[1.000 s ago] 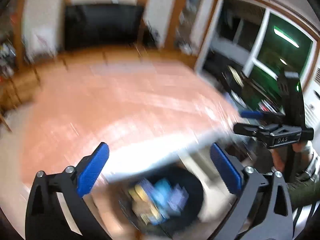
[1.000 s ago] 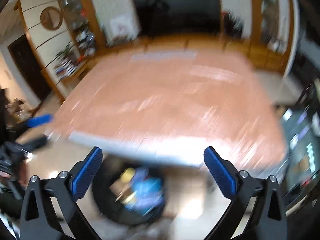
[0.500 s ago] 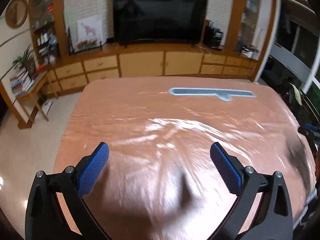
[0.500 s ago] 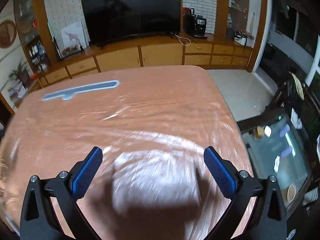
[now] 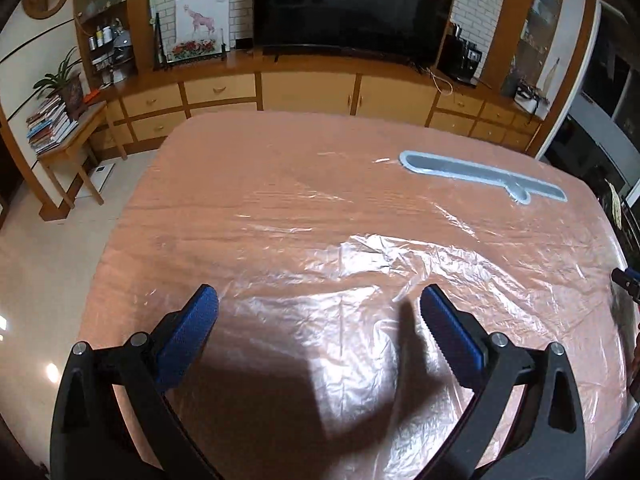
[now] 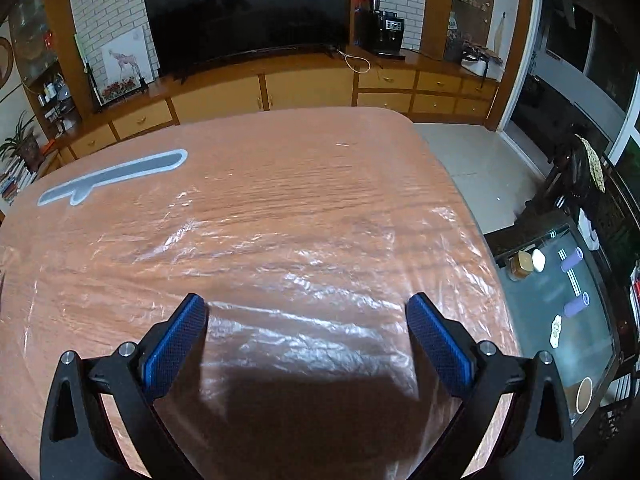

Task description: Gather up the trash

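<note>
Both cameras have swung up since a second ago: the dark bin of wrappers below the table edge has gone from sight, and the blur has settled into a sharp look across the tabletop.

Nearest in the left wrist view, the left gripper [image 5: 316, 316] hangs above the table [image 5: 248, 208] with its blue pads spread wide and nothing between them; its shadow falls on the crinkled clear plastic sheet [image 5: 360, 264] covering the wood. The right gripper [image 6: 306, 326] is likewise spread apart and empty over the same sheet [image 6: 304, 272]. No trash lies between or near either pair of fingers in these views.

Further out, a long grey inset [image 5: 480, 174] sits in the tabletop, ahead and to the right of the left gripper; from the right wrist it [image 6: 116, 174] lies ahead and to the left.

Only the left view shows the side table with stacked books [image 5: 52, 124]. Only the right view shows the glass coffee table [image 6: 560, 292] beside the big table. Farthest back, both show the television [image 5: 352, 4] on the wooden cabinet [image 5: 308, 88].
</note>
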Tool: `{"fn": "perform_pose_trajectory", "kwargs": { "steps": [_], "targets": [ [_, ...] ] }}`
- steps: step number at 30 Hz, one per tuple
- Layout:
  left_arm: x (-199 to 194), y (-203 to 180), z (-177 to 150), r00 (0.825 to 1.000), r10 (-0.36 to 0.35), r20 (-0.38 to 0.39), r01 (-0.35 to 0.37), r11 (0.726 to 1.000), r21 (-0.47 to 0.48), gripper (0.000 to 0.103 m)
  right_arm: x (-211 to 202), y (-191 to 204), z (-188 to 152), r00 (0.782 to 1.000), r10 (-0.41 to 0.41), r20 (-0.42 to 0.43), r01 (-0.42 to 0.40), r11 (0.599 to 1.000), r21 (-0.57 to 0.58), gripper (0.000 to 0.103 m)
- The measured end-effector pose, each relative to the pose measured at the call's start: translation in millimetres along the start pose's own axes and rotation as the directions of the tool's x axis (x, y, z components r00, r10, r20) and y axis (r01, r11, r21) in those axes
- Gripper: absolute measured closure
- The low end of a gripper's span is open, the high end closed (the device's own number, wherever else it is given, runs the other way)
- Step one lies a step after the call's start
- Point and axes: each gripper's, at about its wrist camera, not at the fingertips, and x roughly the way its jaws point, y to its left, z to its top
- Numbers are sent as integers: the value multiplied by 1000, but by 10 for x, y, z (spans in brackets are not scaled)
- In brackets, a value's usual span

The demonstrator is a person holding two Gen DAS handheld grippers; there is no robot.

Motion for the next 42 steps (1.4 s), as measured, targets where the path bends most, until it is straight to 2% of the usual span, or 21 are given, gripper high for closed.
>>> {"fn": "perform_pose_trajectory", "kwargs": {
  "steps": [6,42],
  "targets": [
    [30,-116,19,998,60,-24,-58,997,49,1,29,11,11,1000,-19,-4,19,1000,2,4],
    [17,-31,45,997,69,-25,-68,997,29,1,28,9,6,1000,-23,-5,23,1000,0,4]
  ]
}}
